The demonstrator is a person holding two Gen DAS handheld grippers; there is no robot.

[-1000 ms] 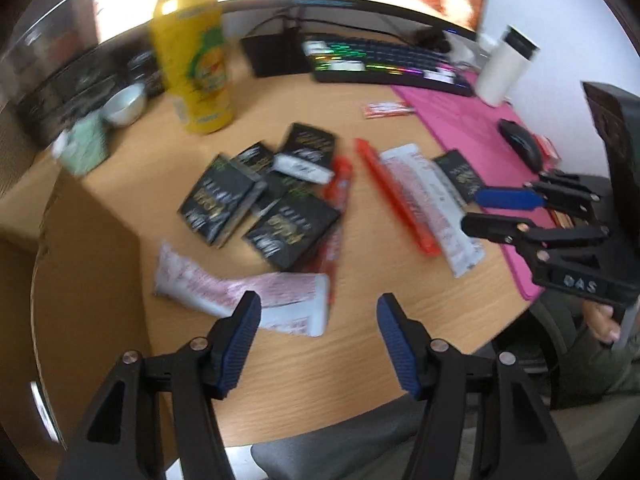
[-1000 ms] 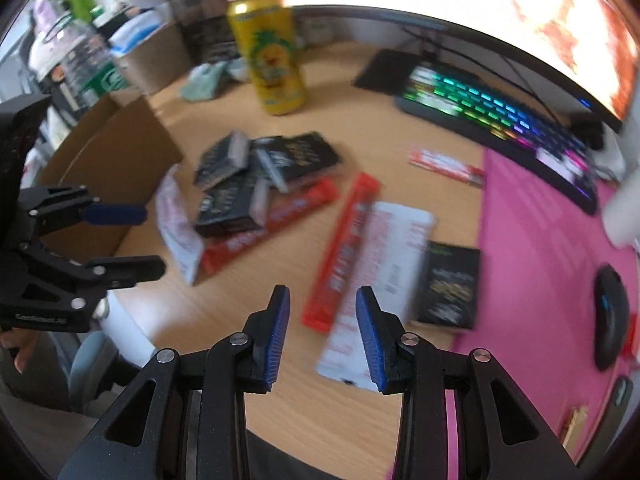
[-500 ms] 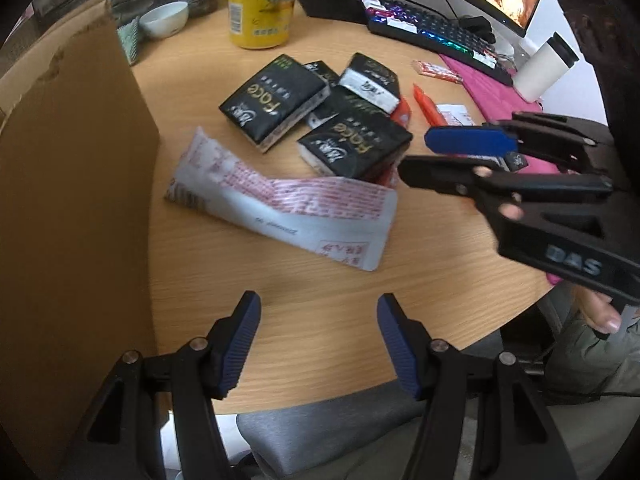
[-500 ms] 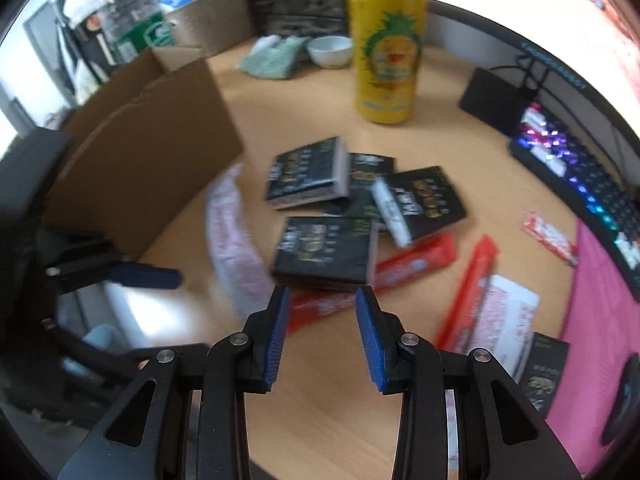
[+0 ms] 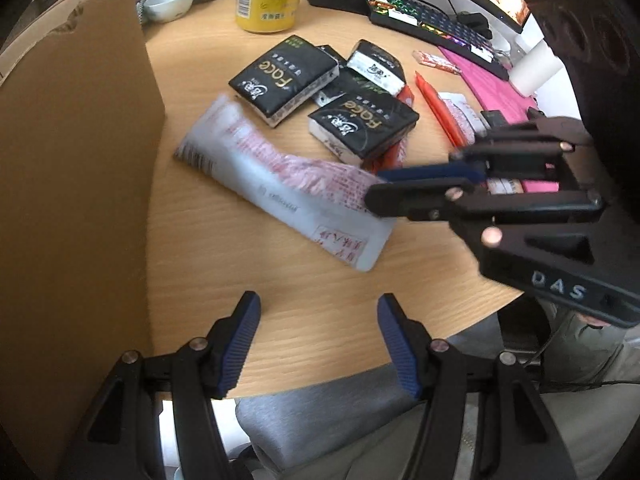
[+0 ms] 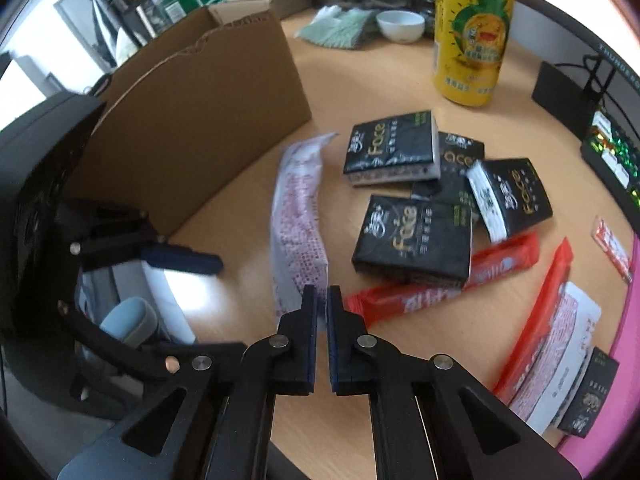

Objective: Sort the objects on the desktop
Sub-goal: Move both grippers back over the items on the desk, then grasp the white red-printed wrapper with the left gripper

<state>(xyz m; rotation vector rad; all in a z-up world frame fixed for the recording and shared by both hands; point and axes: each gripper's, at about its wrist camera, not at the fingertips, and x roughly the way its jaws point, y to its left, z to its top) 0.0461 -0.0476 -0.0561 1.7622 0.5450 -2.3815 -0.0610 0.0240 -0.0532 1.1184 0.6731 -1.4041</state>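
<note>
Cardboard box: my box [image 6: 192,120] stands at the desk's left edge; its inside is hidden, so I cannot tell whether anything is sorted yet.
Left to sort: black tissue packs [image 6: 412,240], red sachets [image 6: 436,284] and a second white packet [image 6: 560,352] lie scattered on the wooden desk [image 5: 280,280].
Progress: early, I judge; most of the pile is untouched.
Right gripper [image 6: 322,300]: my jaws have just been closing and are now pinched on the near end of the long white packet [image 5: 276,176], which lies between the box and the tissue packs.
Left gripper [image 5: 318,344]: jaws wide apart, holding and touching nothing, over bare desk near the front edge.
</note>
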